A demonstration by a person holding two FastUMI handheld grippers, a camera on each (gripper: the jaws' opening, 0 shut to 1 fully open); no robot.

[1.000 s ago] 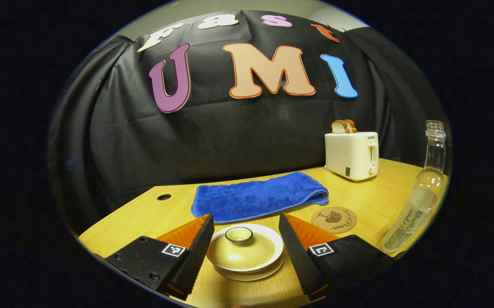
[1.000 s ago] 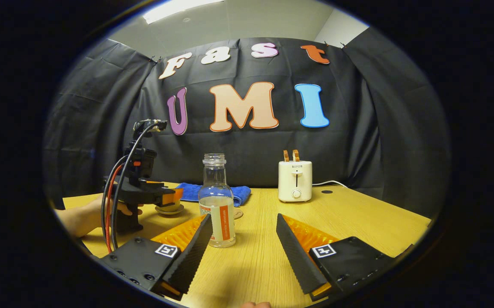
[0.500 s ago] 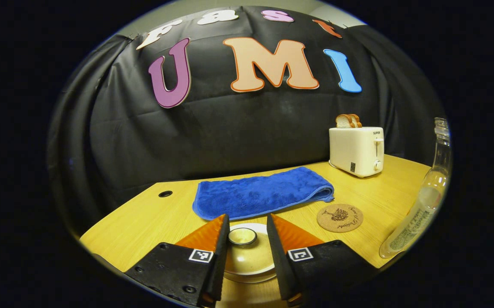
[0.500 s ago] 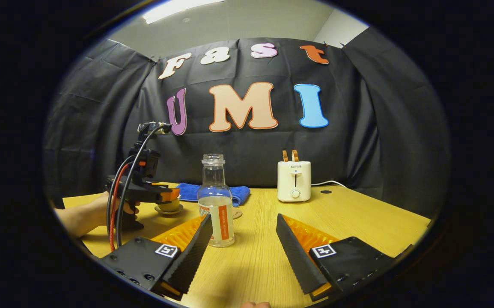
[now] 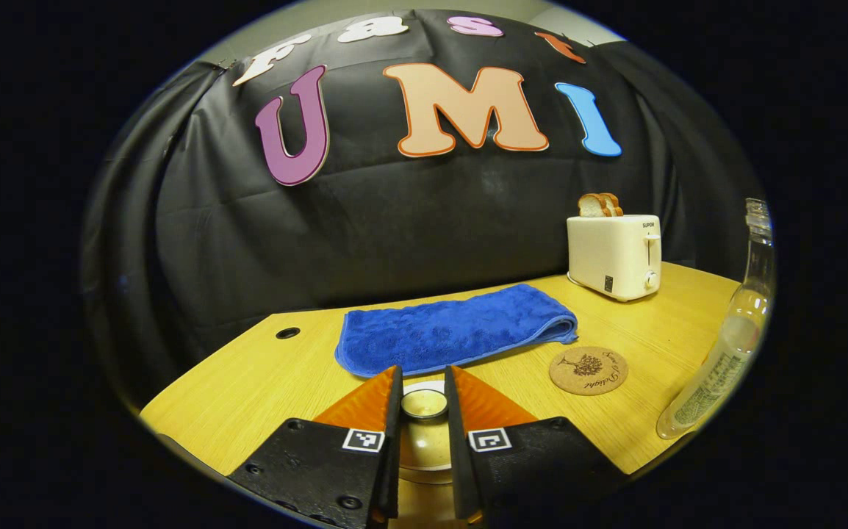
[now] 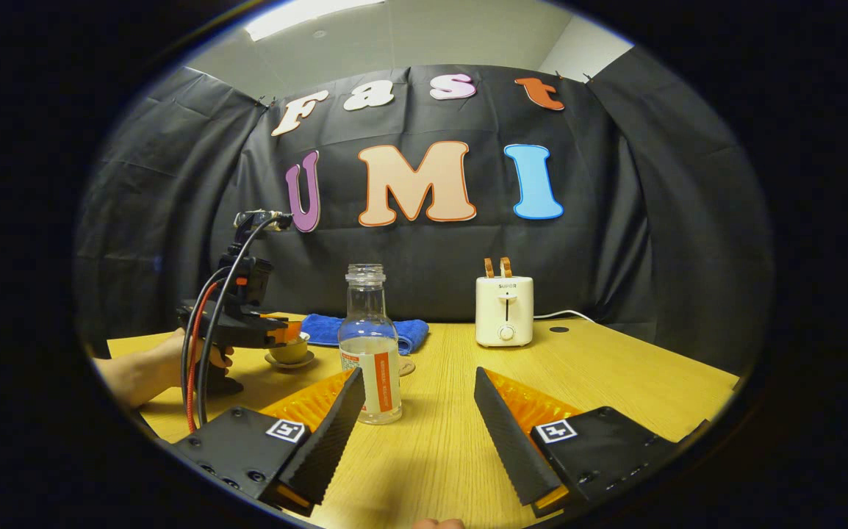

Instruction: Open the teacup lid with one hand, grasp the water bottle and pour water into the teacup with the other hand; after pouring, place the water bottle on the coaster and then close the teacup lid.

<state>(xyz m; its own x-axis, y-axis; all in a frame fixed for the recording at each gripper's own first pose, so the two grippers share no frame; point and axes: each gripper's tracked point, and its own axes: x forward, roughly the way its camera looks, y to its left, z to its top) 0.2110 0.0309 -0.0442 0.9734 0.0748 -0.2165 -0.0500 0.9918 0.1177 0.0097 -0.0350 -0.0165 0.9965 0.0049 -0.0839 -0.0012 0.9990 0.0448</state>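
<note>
While the lid sits on its cup: both grippers are over the wooden table (image 6: 615,367).
Left gripper (image 5: 424,400): low centre of the left gripper view, fingers drawn narrow, one on each side of the lid knob (image 5: 424,404) and touching it.
Teacup lid (image 5: 424,441): on the cup, bottom centre, between the fingers.
Teacup (image 6: 290,351): left of centre in the right gripper view, on a saucer, under the left gripper.
Hand (image 6: 159,364): lower left of that view, holding the left gripper.
Right gripper (image 6: 417,400): bottom of its view, spread wide, gripping nothing.
Water bottle (image 6: 369,345): upright, uncapped, part full, just beyond the right gripper's left finger.
Cork coaster (image 5: 588,370): right of centre, bare.
Blue towel (image 5: 453,330): centre, behind the cup.
Toaster (image 5: 615,253): upper right, bread in its slots.
</note>
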